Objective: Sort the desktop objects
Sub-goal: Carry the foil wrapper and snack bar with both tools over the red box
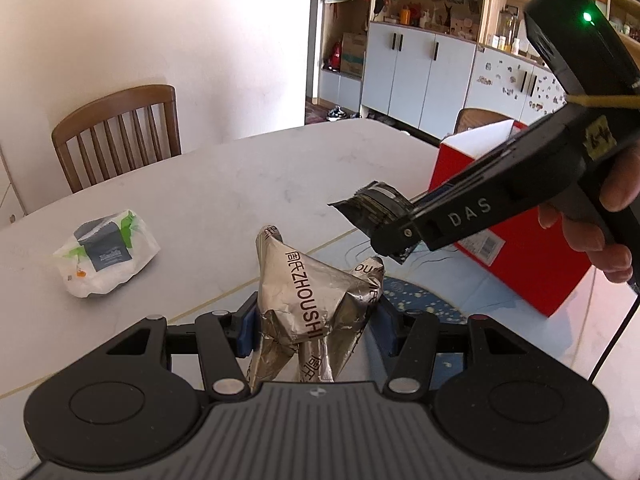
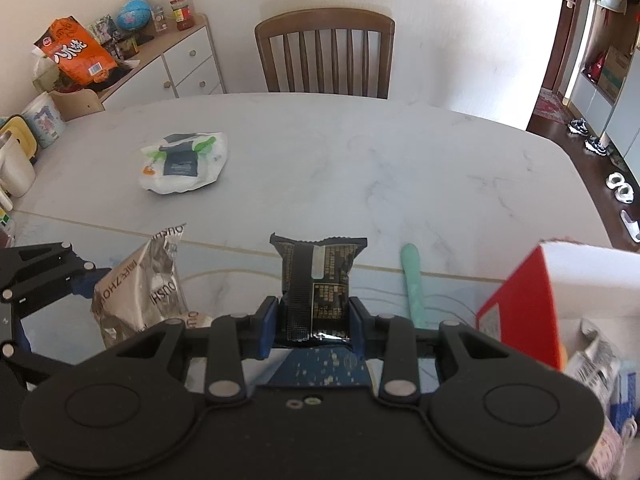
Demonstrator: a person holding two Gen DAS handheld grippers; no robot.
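Observation:
My left gripper (image 1: 316, 330) is shut on a crumpled silver-brown snack bag (image 1: 312, 300) printed ZHOUSHI, held up above the table. That bag (image 2: 140, 284) shows at lower left in the right wrist view, with the left gripper's black linkage beside it. My right gripper (image 2: 314, 322) is shut on a small black snack packet (image 2: 316, 280), which stands upright between the blue pads. From the left wrist view the right gripper (image 1: 394, 236) and its black packet (image 1: 368, 206) hover above and right of the silver bag, with a person's hand (image 1: 592, 224) on the handle.
A white and green plastic packet (image 2: 184, 162) lies on the marble table (image 2: 360, 160). A red and white box (image 2: 536, 300) stands at the right, with a mint-green stick (image 2: 414, 280) lying beside it. Wooden chairs (image 2: 324, 52) sit at the far edge. A blue patterned mat (image 1: 420, 296) lies below the grippers.

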